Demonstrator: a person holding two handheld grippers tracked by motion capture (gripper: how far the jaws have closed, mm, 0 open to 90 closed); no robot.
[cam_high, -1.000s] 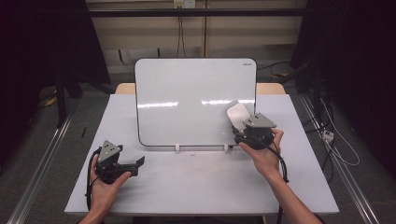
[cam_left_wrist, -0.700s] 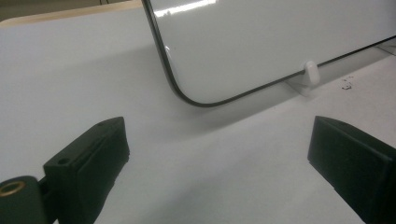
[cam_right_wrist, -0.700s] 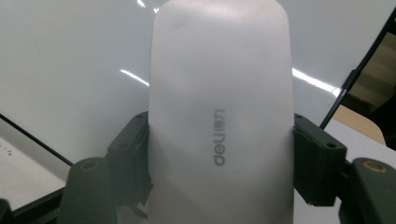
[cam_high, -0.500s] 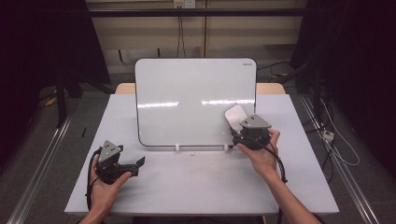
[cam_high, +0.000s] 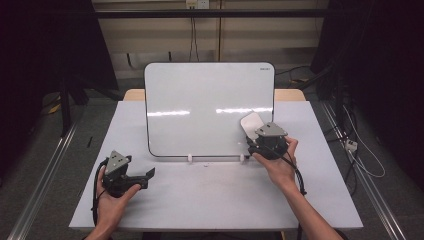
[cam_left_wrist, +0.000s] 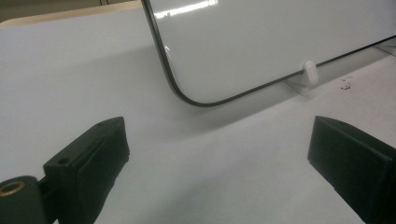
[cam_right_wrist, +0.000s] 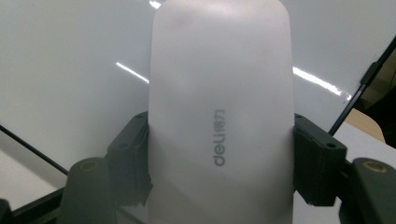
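A white whiteboard (cam_high: 210, 107) stands tilted on small white clips (cam_high: 190, 158) at the middle of the table; its lower corner (cam_left_wrist: 196, 93) and one clip (cam_left_wrist: 308, 71) appear in the left gripper view. My right gripper (cam_high: 252, 134) is shut on a white eraser (cam_high: 251, 125) marked "deli" (cam_right_wrist: 219, 112), its jaws clamping the eraser's two sides, held against the board's lower right area. My left gripper (cam_high: 148, 176) rests low over the table at front left, open, with nothing between its fingers (cam_left_wrist: 88, 158).
The pale grey table (cam_high: 215, 200) carries the board; a wooden tabletop edge (cam_high: 290, 94) shows behind it. Small dark specks (cam_left_wrist: 345, 84) lie on the table near the clip. Cables (cam_high: 360, 155) trail on the floor at right.
The right gripper with the eraser has slid slightly left and down along the board's lower right area. The left gripper has stayed put.
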